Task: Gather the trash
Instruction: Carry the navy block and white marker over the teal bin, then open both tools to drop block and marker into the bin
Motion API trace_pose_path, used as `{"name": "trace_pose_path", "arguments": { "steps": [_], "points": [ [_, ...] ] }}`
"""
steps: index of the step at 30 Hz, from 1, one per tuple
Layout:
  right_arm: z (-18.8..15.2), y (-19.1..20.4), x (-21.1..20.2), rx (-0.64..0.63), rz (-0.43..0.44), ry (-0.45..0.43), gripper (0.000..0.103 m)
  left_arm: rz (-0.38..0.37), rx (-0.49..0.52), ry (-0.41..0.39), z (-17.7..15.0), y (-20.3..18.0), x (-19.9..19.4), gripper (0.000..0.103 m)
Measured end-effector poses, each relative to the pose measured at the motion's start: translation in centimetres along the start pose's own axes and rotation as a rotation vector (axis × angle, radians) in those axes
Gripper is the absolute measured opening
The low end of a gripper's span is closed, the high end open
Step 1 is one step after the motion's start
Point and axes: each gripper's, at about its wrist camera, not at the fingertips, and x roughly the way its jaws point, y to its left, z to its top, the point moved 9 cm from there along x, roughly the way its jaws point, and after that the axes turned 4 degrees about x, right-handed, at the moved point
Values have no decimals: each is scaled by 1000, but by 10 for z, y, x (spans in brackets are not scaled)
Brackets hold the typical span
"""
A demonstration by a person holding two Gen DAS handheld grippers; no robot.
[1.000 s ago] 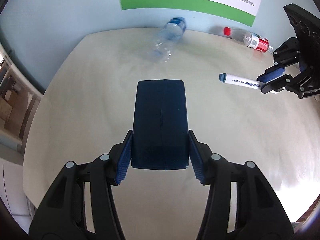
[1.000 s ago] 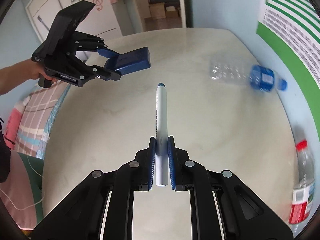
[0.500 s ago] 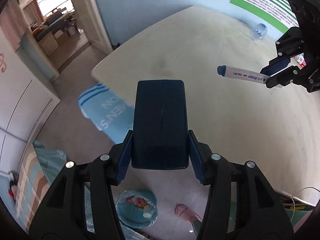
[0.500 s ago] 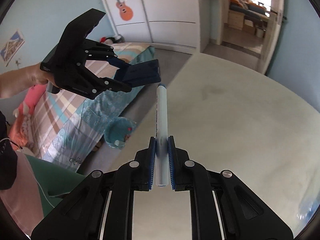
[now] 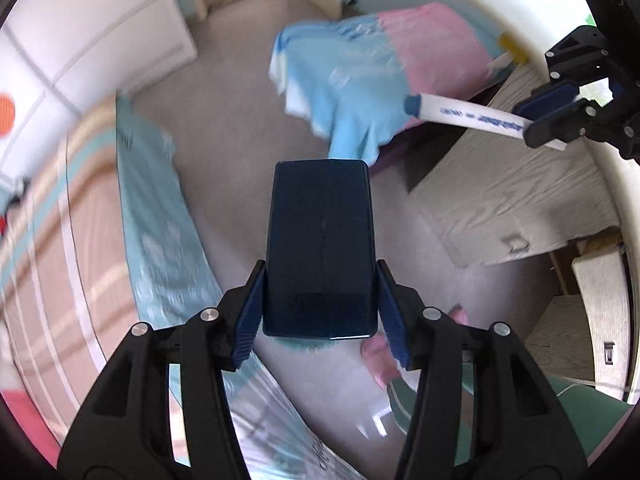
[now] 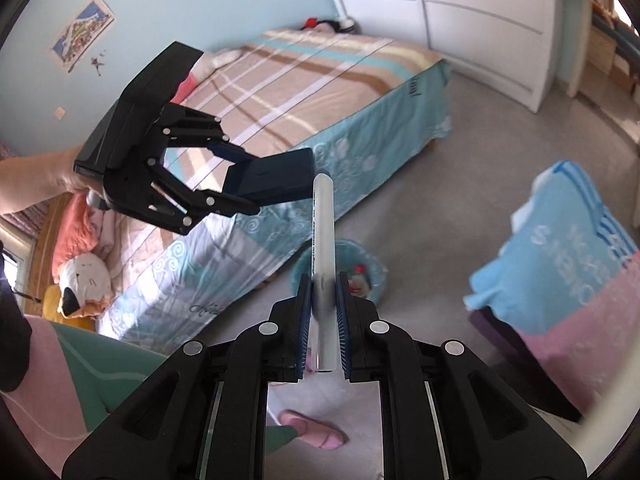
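Note:
My left gripper [image 5: 320, 312] is shut on a dark blue box [image 5: 320, 248], which sticks out forward between the blue pads. In the right wrist view that gripper [image 6: 240, 184] with the dark blue box [image 6: 272, 182] is at the left, held by a hand. My right gripper [image 6: 323, 300] is shut on a white marker [image 6: 322, 240] with a blue cap; the marker [image 5: 468, 114] shows at the upper right of the left wrist view. Both point down over the floor. A light blue trash bin [image 6: 370, 272] with litter in it stands on the floor below the marker.
A bed [image 6: 300, 92] with a striped cover and teal skirt lies to the left. A chair draped in blue and pink cloth [image 6: 572, 264] is at the right. White wardrobes [image 6: 460, 16] line the back. A wooden cabinet [image 5: 520, 192] and a pink slipper [image 6: 316, 434] are close by.
Both grippers have swung away from the table and now point down over the bedroom floor, each keeping its object. The table and bottles have left view; the bin and bed have come in.

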Motion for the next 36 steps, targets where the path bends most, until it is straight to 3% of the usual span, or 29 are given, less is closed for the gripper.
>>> {"name": "trace_pose_path", "arguments": {
  "steps": [9, 16, 17, 18, 19, 20, 23, 36],
  "points": [
    [-15, 12, 156, 109, 79, 213, 14, -76, -141, 141, -101, 41, 88, 50],
    [-40, 6, 243, 247, 75, 300, 15, -104, -183, 174, -116, 53, 141, 50],
    [-41, 4, 252, 268, 81, 299, 18, -97, -186, 176, -117, 55, 146, 52],
    [-42, 1, 259, 294, 86, 301, 19, -86, -189, 183, -117, 59, 151, 61],
    [-42, -2, 264, 311, 85, 304, 35, -74, -195, 199, -117, 62, 158, 88],
    [-41, -6, 267, 322, 78, 297, 55, -53, -200, 207, -117, 64, 161, 96],
    [-38, -16, 267, 351, 57, 261, 57, -6, -170, 247, -118, 69, 175, 96],
    [-23, -29, 197, 369, 51, 157, 60, -33, -134, 209, -108, 63, 143, 96]
  ]
}}
